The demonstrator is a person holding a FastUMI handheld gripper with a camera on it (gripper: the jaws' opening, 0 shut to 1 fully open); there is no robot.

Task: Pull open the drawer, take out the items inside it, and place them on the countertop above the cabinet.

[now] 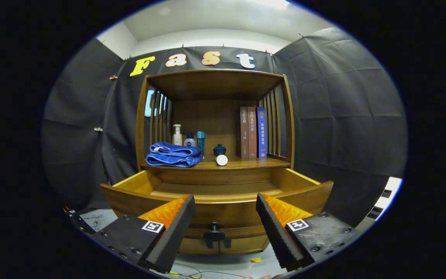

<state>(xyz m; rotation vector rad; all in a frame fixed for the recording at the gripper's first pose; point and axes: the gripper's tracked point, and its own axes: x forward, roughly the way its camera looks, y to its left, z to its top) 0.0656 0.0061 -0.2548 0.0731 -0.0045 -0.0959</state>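
Observation:
The wooden drawer (219, 209) is pulled out toward me, its floor bare where it shows. Its dark knob (214, 229) sits on the front panel, between and just beyond my fingers. My gripper (225, 201) is open and holds nothing, level with the drawer's front. Above the drawer is the countertop (246, 163) of the cabinet. On it lie a folded blue towel (173, 154) and a white cylinder (221, 159) on its side near the front edge. A small dark lidded pot (219, 149) stands behind that cylinder.
At the back of the countertop stand a white pump bottle (177, 135), a small white-and-blue bottle (189, 140) and a teal bottle (201, 142). Three upright books (252, 132) lean at the right. Slatted sides and a wooden top close in the shelf.

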